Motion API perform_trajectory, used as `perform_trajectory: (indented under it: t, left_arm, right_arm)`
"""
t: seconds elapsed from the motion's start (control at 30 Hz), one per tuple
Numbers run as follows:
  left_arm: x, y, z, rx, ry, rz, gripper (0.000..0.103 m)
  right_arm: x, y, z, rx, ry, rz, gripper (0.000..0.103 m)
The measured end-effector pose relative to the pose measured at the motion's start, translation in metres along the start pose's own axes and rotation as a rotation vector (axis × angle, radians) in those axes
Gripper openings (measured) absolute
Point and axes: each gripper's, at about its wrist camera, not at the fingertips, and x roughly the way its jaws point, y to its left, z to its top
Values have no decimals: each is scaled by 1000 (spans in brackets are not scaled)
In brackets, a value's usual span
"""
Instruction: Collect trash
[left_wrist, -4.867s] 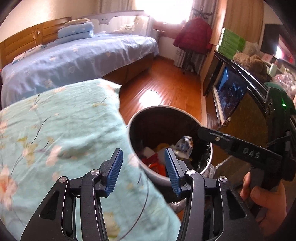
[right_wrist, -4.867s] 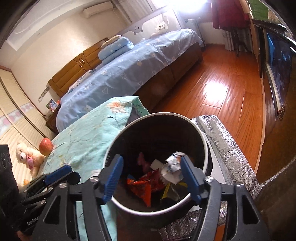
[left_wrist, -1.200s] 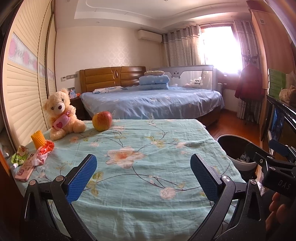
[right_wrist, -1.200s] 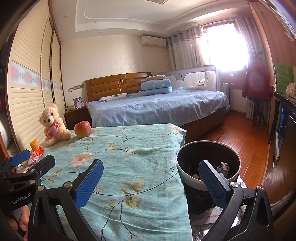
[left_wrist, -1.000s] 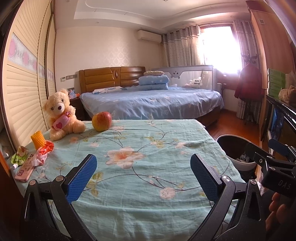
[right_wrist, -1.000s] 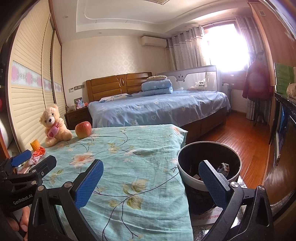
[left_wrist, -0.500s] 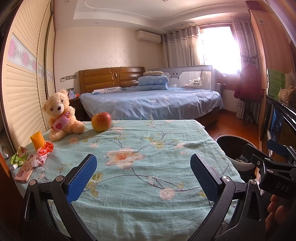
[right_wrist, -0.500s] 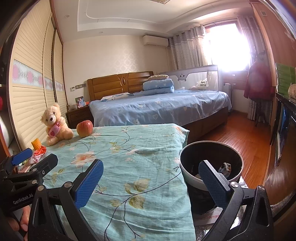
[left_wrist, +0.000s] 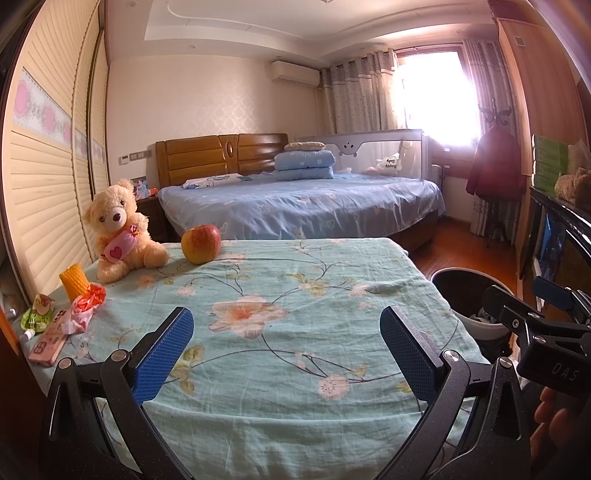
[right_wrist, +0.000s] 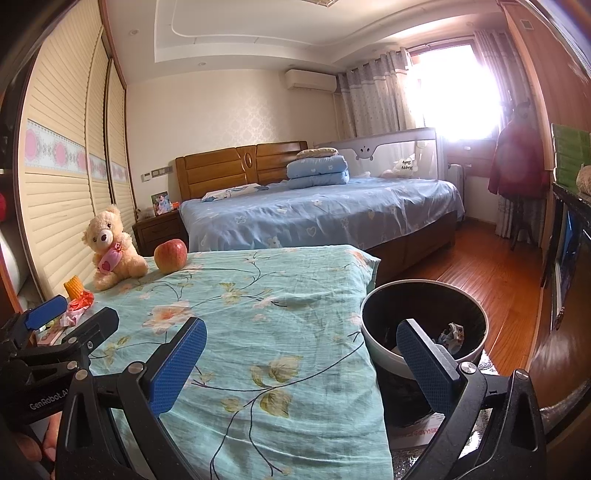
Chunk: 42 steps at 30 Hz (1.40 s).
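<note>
Blue-padded left tool (left_wrist: 286, 350) and right tool (right_wrist: 303, 363) (both spread wide, empty) above floral cloth (left_wrist: 295, 295).

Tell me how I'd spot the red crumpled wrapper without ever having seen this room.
Find the floral teal cloth in the foreground and follow it to its far left corner by the teddy bear. The crumpled red wrapper lies below the yellow corn piece, beside a pink phone; it alone is shiny red.

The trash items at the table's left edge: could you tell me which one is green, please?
The green pouch, leftmost; the crumpled wrapper beside it is red and pink.
</note>
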Motion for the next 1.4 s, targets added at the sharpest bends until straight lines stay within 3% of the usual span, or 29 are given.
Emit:
perform_trajectory:
  t: [1.4]
  left_arm:
    - [18,6,-6,-7,38,-12,103]
  right_arm:
    - [11,-2,-2,9,35,11,103]
